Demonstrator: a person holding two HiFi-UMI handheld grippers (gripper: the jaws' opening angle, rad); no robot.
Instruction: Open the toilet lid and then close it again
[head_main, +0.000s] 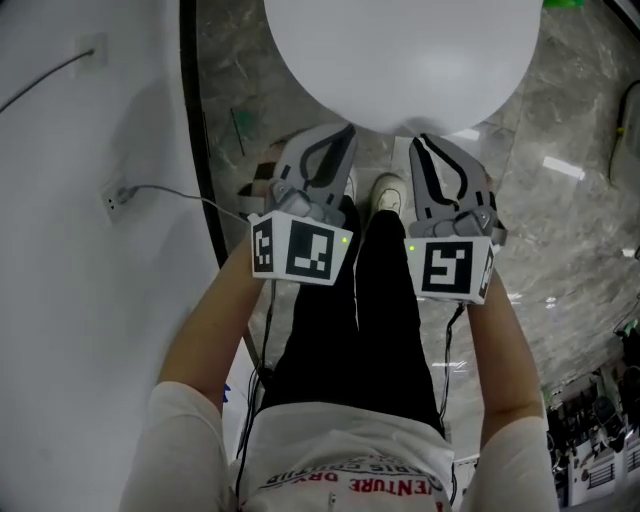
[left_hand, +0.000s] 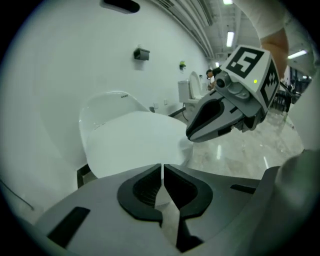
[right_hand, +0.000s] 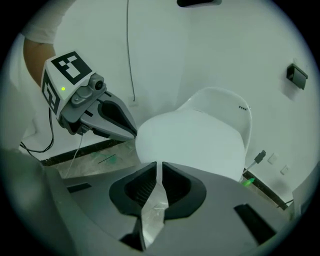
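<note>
White toilet lid (head_main: 400, 60), just one, down; left tongs (head_main: 335, 140), right tongs (head_main: 428, 145) both closed, empty.

The toilet lid (head_main: 400, 60) is plain glossy white, and so is the wall (head_main: 90, 150) beside it. The floor (head_main: 570, 200) is grey marble with pale veins. The left claw (head_main: 342, 132) and right claw (head_main: 422, 142) are grey with black pads. Each carries a cube (head_main: 300, 250) patterned in black-and-white squares, with a small green light. The trousers (head_main: 380, 330) are black, the shoe (head_main: 388, 190) white, and the shirt (head_main: 340, 450) white with red lettering.
</note>
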